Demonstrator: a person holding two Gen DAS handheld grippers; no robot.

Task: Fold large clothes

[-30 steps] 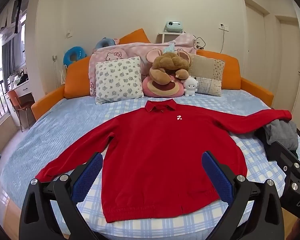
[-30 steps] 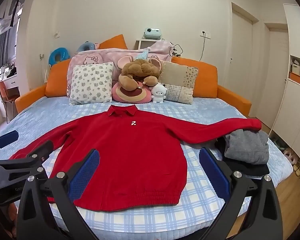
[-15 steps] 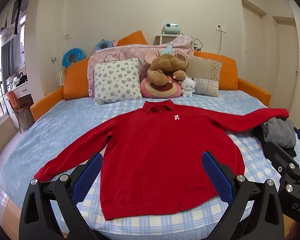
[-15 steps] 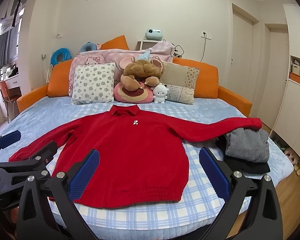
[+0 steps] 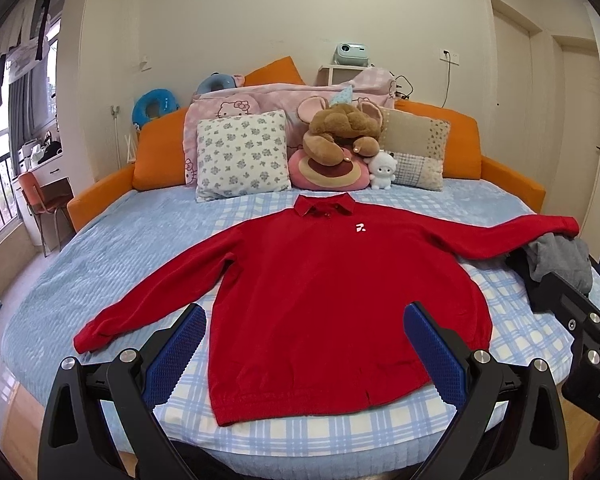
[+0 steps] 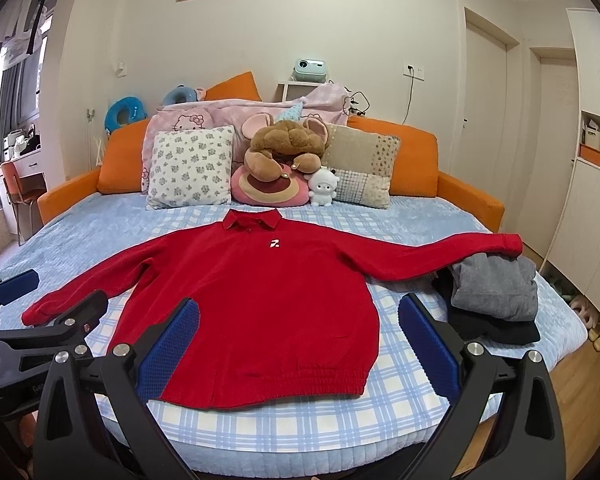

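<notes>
Sweater (image 5: 332, 292) folding starts from the tools: left gripper (image 5: 304, 354) and right gripper (image 6: 298, 344) both hover with fingers spread wide, empty, above its hem. Risk: the cuff at 3 o'clock rests on a grey clothes pile (image 6: 496, 292) and could drag it. Red, collared, it lies flat, face-up on the checked bed (image 5: 320, 432).

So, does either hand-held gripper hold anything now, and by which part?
Nothing is held. The left gripper and right gripper are both open above the sweater.
</notes>
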